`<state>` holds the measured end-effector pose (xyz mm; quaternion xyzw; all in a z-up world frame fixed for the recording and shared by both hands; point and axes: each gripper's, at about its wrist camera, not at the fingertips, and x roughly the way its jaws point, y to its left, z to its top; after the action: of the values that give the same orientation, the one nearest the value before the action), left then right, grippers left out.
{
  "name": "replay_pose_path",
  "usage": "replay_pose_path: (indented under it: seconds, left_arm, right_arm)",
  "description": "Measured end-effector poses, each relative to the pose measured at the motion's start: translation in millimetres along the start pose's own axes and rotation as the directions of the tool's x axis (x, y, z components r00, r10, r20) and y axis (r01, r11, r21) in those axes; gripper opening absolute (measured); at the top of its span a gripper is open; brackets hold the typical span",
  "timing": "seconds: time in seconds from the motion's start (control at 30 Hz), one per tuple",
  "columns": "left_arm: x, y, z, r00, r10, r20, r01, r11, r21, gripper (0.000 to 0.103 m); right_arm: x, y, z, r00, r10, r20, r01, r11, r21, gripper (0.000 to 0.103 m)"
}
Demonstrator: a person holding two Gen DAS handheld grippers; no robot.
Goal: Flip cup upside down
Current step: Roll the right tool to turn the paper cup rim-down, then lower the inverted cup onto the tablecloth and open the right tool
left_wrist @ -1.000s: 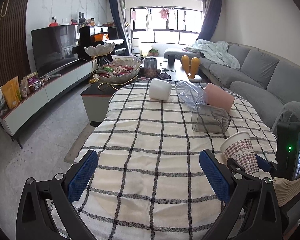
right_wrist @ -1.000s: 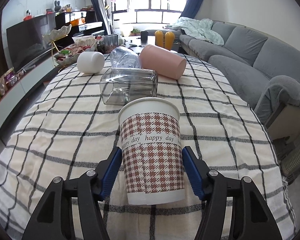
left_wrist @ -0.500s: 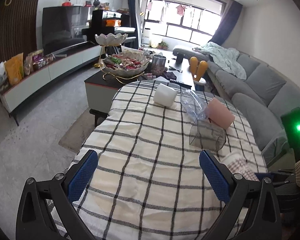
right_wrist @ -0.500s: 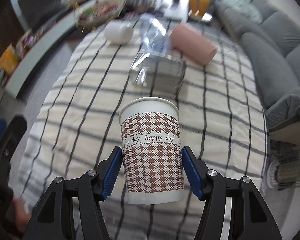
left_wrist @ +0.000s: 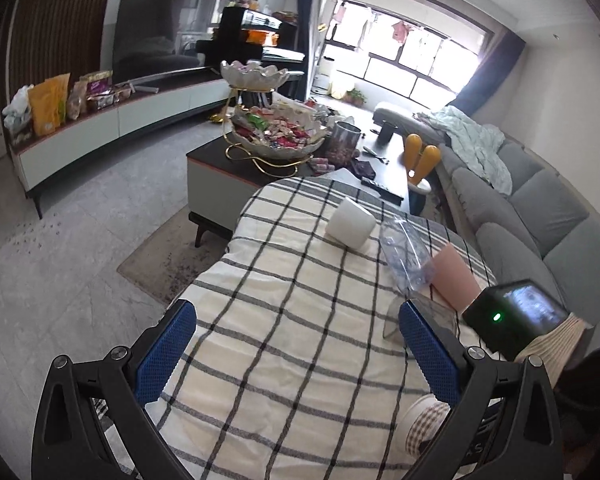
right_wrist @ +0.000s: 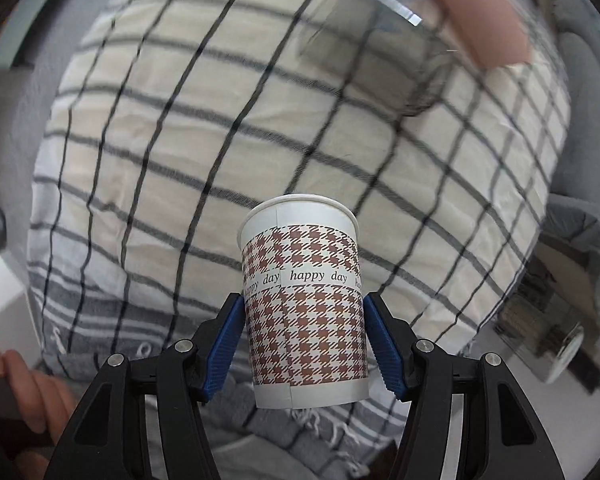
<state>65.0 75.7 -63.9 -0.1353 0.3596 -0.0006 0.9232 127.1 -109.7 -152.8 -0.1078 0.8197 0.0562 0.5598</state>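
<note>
Cup (right_wrist: 304,300), clamped in the right gripper (right_wrist: 304,344), has tipped further since a second ago, rim toward twelve o'clock above the counter (right_wrist: 180,140); left gripper (left_wrist: 296,352) gapes empty.

We see a matt paper cup (right_wrist: 304,300) with printed houndstooth, textured blue rubbery pads (right_wrist: 226,344), and a soft woven checked tablecloth (right_wrist: 220,128).
</note>
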Motion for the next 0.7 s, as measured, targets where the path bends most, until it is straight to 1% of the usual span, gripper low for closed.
replay_pose_path:
  seconds: [0.03,0.13,0.3,0.4,0.53,0.7]
  left_arm:
    - [3.3,2.8,2.9,1.0,0.006,0.001,-0.006,1.0,-0.013,0.103]
    - [15.1,9.4,8.9,1.0,0.009,-0.01,-0.009,0.999,-0.04,0.103]
    - [35.4,22.8,12.7,0.999,0.014,-0.052,-0.018,0.996,-0.09,0.103]
    - [45.8,29.6,12.4,0.997,0.016,-0.071,-0.024,0.994,-0.11,0.103]
    - [55.1,38.2,13.1,0.996,0.02,-0.089,-0.033,0.99,-0.139,0.103]
    - [57.3,40.8,13.8,0.995,0.014,-0.094,-0.027,0.989,-0.144,0.103]
  right_arm:
    - [2.5,5.0,7.4,0.999,-0.012,-0.039,0.011,0.999,-0.033,0.061]
    - [5.9,12.6,23.4,0.995,-0.048,-0.091,0.041,0.996,-0.073,0.061]
    - [19.2,16.1,45.2,0.981,-0.077,-0.175,0.06,0.993,-0.099,0.061]
    - [25.2,19.1,59.0,0.974,-0.093,-0.204,0.07,0.991,-0.118,0.061]
    - [29.4,26.0,76.9,0.965,-0.097,-0.244,0.071,0.991,-0.115,0.062]
    - [30.4,28.8,77.9,0.964,-0.106,-0.243,0.078,0.989,-0.123,0.062]
